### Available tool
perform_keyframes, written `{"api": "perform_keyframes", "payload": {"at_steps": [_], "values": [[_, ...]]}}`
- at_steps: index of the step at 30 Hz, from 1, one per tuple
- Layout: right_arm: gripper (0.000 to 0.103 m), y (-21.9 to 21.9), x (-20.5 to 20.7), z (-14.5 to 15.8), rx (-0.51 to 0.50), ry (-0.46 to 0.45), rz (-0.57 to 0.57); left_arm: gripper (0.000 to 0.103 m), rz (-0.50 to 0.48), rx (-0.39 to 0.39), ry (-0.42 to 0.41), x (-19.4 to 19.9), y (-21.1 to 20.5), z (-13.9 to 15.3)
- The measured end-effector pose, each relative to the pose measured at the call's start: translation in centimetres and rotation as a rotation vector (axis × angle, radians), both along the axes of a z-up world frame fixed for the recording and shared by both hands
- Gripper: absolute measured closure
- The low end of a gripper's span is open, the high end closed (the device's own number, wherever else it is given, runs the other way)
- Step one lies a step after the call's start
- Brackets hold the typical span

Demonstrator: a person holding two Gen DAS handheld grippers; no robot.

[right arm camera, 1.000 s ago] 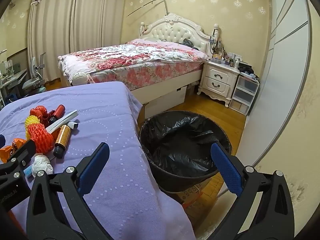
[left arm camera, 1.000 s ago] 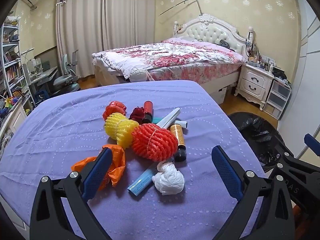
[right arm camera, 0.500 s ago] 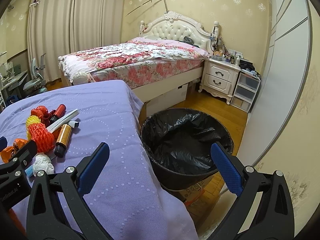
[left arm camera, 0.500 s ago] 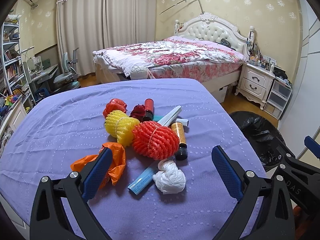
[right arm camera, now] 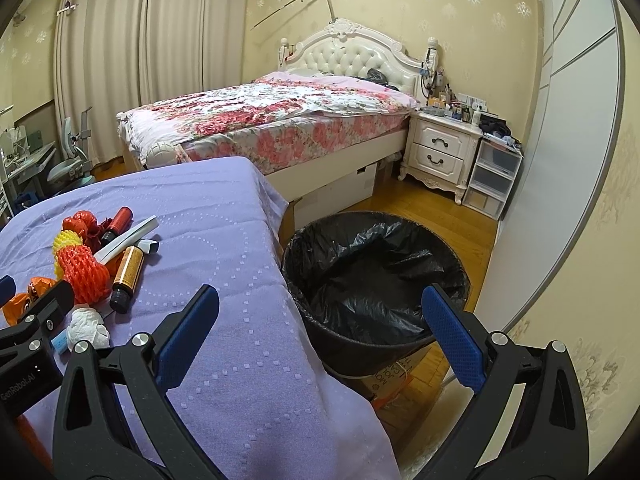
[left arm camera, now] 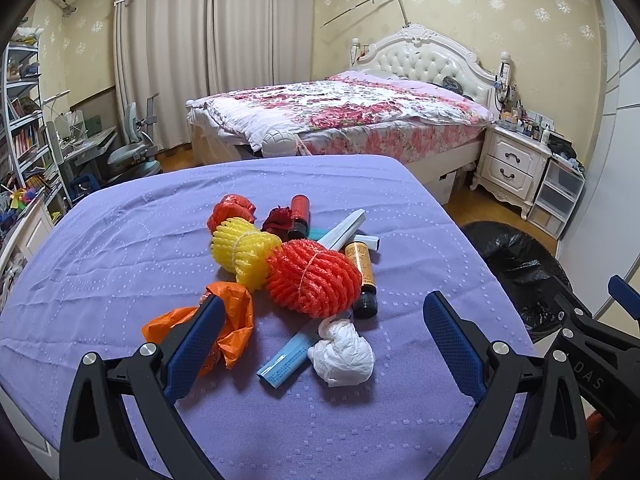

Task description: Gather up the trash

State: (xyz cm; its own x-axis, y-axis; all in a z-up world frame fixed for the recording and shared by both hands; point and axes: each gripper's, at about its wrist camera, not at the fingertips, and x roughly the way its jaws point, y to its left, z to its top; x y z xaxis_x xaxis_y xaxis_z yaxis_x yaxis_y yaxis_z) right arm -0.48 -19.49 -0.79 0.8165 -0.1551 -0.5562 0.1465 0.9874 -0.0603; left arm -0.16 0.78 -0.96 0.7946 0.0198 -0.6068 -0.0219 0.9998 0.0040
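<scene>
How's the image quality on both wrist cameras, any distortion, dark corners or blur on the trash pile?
Left wrist view: strong fisheye bending, black corners, the trash pile sharp under even light with soft shadows, the left tongs open. Right wrist view: same curved walls and vignette, the black bin liner dark with faint sheen, the right tongs open.

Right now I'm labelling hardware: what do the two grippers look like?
Each hand-held gripper, left and right, has a black plastic frame, silver screws and two blue textured finger pads. White lettering marks their bodies: "DAS" on the right, "GenRobot.AI" on the left.
</scene>
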Motion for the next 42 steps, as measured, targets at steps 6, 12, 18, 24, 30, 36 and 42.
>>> {"api": "perform_keyframes", "payload": {"at_steps": [6, 12, 18, 24, 30, 36, 42], "values": [[0.004, -0.06, 0.05, -0.02, 0.005, 0.003, -0.001, 0.006, -0.002, -0.001, 0.001, 0.04, 0.06, -0.02], [0.004, -0.01, -0.18, -0.17, 0.007, 0.005, -0.003, 0.006, 0.0, 0.0, 0.002, -0.06, 0.18, -0.31], [0.004, -0.1, -0.1, -0.17, 0.008, 0.005, -0.003, 0.006, 0.0, -0.001, 0.003, -0.02, 0.19, -0.31], [0.004, -0.17, -0.04, -0.14, 0.009, 0.007, -0.002, 0.006, -0.001, 0.001, 0.003, 0.03, 0.18, -0.31], [0.004, -0.22, 0.02, -0.13, 0.011, 0.009, -0.002, 0.006, 0.0, 0.0, 0.005, 0.04, 0.17, -0.29], [0.004, -0.24, 0.05, -0.17, 0.012, 0.011, -0.003, 0.006, 0.0, 0.001, 0.006, 0.07, 0.16, -0.3], [0.004, 0.01, -0.22, -0.86, 0.013, 0.017, -0.001, 0.006, 0.0, 0.0, 0.007, 0.11, 0.05, -0.2]]}}
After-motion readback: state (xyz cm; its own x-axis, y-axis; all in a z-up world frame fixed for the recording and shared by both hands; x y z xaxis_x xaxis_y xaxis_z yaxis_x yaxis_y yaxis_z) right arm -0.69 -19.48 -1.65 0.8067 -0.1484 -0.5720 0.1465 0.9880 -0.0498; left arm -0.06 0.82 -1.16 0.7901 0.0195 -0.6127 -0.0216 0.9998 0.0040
